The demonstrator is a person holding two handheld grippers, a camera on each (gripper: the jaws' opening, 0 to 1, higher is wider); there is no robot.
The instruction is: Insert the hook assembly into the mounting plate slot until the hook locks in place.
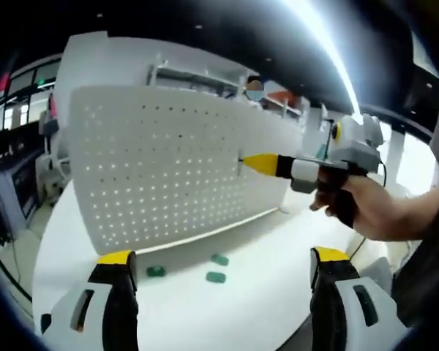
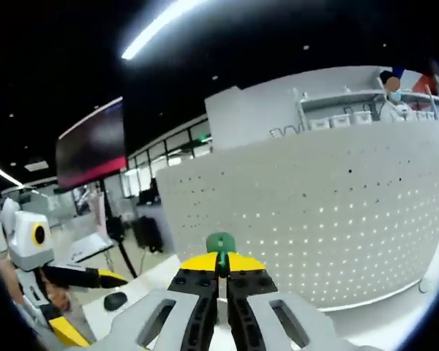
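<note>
A white perforated mounting plate (image 1: 168,168) stands upright on the white table (image 1: 263,300). Three small green hook pieces (image 1: 215,277) lie on the table in front of it. My left gripper (image 1: 223,256) is open, its yellow-tipped jaws wide apart above those pieces. My right gripper (image 1: 260,164), held by a hand (image 1: 369,208), points its yellow tip at the plate's face. In the right gripper view, the right gripper (image 2: 219,263) is shut on a green hook (image 2: 221,243) that sticks up just before the plate (image 2: 314,212). The left gripper (image 2: 95,277) shows at the left.
Shelving (image 1: 197,77) and a person stand behind the plate. Desks and a dark screen (image 2: 91,153) are off to the side. A small dark object (image 2: 115,300) lies on the table near its edge. The plate's base strip (image 1: 205,238) runs along the table.
</note>
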